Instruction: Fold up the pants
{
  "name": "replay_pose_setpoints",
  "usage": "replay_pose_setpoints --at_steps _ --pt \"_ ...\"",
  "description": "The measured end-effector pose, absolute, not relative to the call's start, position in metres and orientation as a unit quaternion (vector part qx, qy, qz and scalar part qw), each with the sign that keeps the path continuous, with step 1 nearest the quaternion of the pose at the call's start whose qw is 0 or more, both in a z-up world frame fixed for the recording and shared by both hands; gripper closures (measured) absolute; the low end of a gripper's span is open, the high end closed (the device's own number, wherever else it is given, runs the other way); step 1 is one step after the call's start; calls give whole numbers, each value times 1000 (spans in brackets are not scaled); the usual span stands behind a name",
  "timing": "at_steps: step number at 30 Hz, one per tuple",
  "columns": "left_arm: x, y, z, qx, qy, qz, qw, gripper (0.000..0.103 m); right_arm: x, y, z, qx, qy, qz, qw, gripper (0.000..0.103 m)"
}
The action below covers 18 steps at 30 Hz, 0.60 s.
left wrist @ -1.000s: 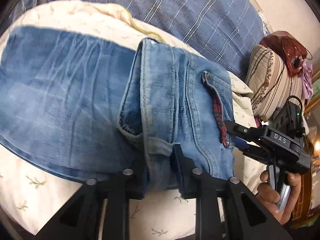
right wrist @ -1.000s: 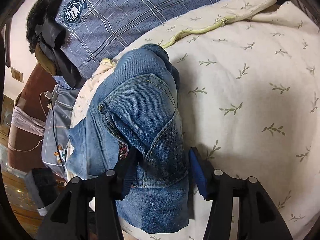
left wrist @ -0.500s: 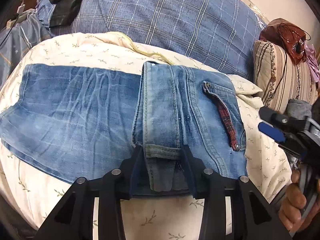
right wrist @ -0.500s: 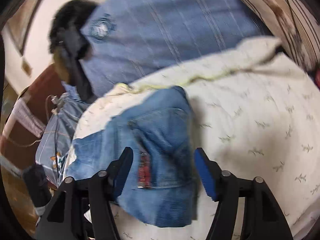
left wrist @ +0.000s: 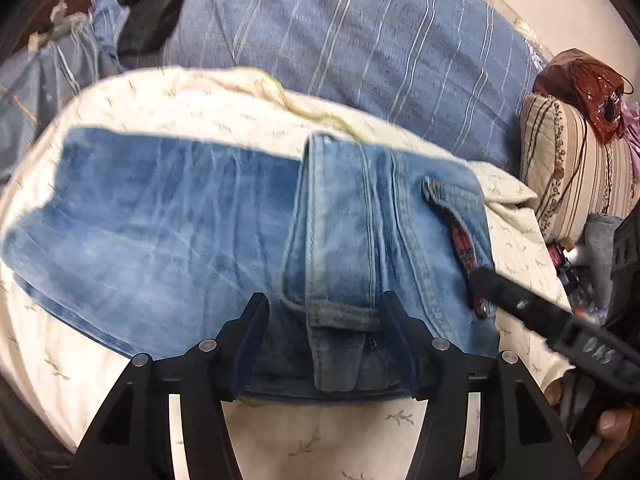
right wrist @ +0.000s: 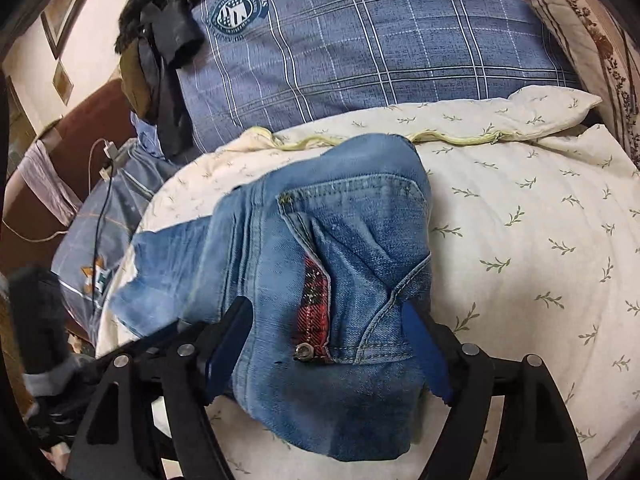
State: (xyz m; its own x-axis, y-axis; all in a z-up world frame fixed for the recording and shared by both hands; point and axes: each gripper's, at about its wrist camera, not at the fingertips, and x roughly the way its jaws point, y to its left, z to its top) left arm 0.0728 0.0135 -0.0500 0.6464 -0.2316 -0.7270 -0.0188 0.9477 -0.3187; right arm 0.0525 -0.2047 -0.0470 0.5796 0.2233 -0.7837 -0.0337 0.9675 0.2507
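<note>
Blue jeans (left wrist: 168,236) lie on a cream leaf-print cover (left wrist: 192,100), with the waist part folded over the legs; the pocket with red plaid lining (left wrist: 460,240) faces up. My left gripper (left wrist: 326,344) is open, its fingers straddling the near edge of the folded layer. In the right wrist view the same jeans (right wrist: 352,240) are bunched, and my right gripper (right wrist: 328,344) is open with its blue pads either side of the waist end near the rivet (right wrist: 303,351). The right gripper also shows in the left wrist view (left wrist: 532,312).
A blue plaid pillow (right wrist: 380,40) lies behind the jeans, a striped beige cushion (left wrist: 576,168) and a red-brown bag (left wrist: 588,88) at the right. A white charger cable (right wrist: 105,168) and dark clothing (right wrist: 168,60) lie at the left.
My left gripper has opened off the fold and now straddles it wider. My right gripper drew back, then moved in again around the waist end. The fold lies flatter.
</note>
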Motion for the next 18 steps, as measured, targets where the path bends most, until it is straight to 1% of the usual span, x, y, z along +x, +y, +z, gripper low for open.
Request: replay_pose_setpoints --at_steps 1,3,6,9,11,15,18 --pt "71 16 -45 -149 405 -54 900 42 52 -203 -46 100 450 74 884 24" --pt "68 23 -40 -150 390 -39 908 33 47 -199 -41 87 432 75 895 24" --pt "67 41 -35 -167 384 -14 908 33 38 -192 -32 79 402 82 909 24" --pt "63 68 -29 -193 373 25 907 32 28 -178 -22 73 368 102 921 18" --pt "60 90 -30 -218 374 57 900 32 24 -166 -17 73 355 115 925 17" --pt "51 128 -41 -287 381 101 873 33 32 -129 -16 71 377 158 910 17" --pt "46 150 -49 -302 393 131 859 34 42 -106 -24 74 404 176 895 17"
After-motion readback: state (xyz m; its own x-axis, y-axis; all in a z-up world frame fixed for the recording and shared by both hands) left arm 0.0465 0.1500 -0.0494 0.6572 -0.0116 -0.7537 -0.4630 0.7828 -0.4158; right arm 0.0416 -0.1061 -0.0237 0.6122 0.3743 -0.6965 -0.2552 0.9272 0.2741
